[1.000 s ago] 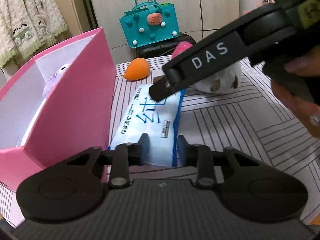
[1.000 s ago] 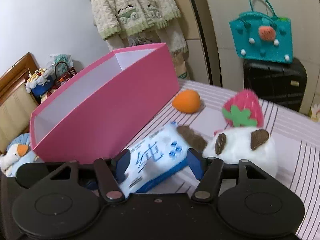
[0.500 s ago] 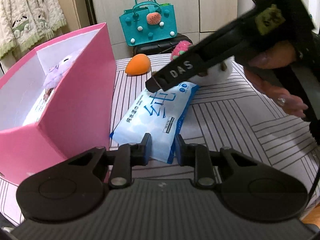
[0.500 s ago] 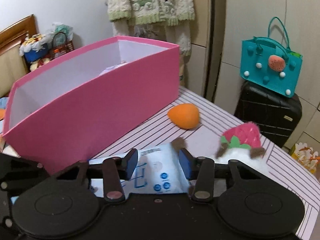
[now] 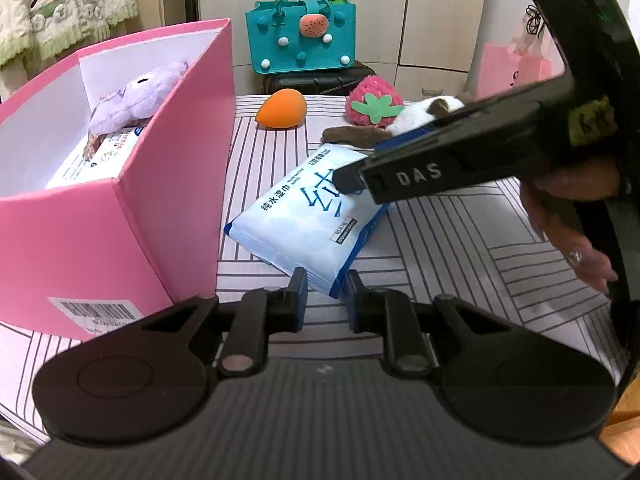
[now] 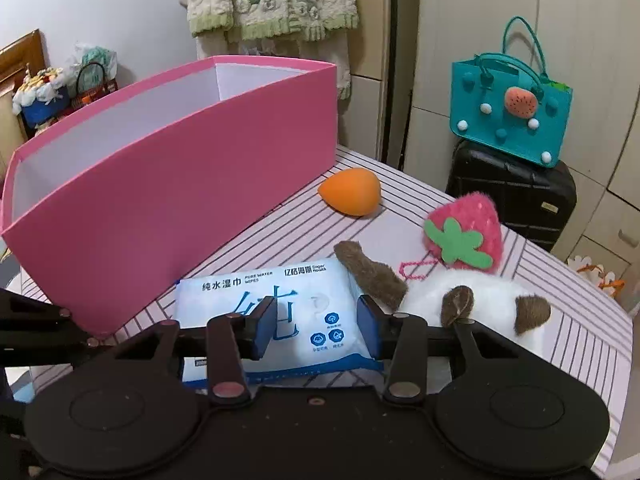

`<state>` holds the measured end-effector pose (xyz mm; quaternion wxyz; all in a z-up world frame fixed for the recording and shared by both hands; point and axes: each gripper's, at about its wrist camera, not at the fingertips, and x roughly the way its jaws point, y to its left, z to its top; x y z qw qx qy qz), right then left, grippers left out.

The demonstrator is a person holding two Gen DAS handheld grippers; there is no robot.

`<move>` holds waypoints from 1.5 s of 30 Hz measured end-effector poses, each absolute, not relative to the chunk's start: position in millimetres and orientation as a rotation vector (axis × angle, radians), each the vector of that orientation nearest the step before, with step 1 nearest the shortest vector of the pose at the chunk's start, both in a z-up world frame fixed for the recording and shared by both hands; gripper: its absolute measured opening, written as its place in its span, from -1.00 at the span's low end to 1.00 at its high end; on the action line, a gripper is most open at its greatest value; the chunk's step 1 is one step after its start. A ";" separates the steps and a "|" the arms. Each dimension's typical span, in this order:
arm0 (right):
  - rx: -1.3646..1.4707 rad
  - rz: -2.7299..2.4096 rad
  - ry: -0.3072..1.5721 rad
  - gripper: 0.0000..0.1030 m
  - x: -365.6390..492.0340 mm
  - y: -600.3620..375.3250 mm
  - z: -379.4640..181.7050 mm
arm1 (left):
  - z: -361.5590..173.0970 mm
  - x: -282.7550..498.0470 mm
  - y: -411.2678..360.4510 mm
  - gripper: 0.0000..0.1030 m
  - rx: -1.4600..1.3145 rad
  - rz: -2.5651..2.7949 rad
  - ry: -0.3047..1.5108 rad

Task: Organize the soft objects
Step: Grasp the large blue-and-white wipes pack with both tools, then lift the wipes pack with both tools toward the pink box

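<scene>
Both hand-held grippers (image 5: 325,294) (image 6: 316,330) gripping wipes pack (image 5: 308,216)

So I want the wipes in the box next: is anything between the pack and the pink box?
Nothing visible. The wipes pack sits between the right gripper fingers, and only bare striped table separates it from the pink box.

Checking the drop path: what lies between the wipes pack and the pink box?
Only bare striped tablecloth lies between the wipes pack and the pink box; the left wrist view shows it best.
</scene>
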<state>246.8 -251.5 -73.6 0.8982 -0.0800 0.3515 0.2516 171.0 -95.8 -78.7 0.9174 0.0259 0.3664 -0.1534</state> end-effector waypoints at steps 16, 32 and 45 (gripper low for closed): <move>-0.042 0.536 0.785 -0.22 214.5 -280.1 -80.5 | -78.7 162.7 -88.0 -0.37 -0.002 -0.428 0.742; 0.156 0.639 0.817 -0.07 163.6 -325.8 -79.9 | -56.2 158.3 -77.0 -0.29 -0.002 -0.566 0.879; 0.035 0.540 0.769 0.11 171.1 -304.4 -94.3 | -71.3 184.6 -87.3 -0.09 -0.117 -0.361 0.871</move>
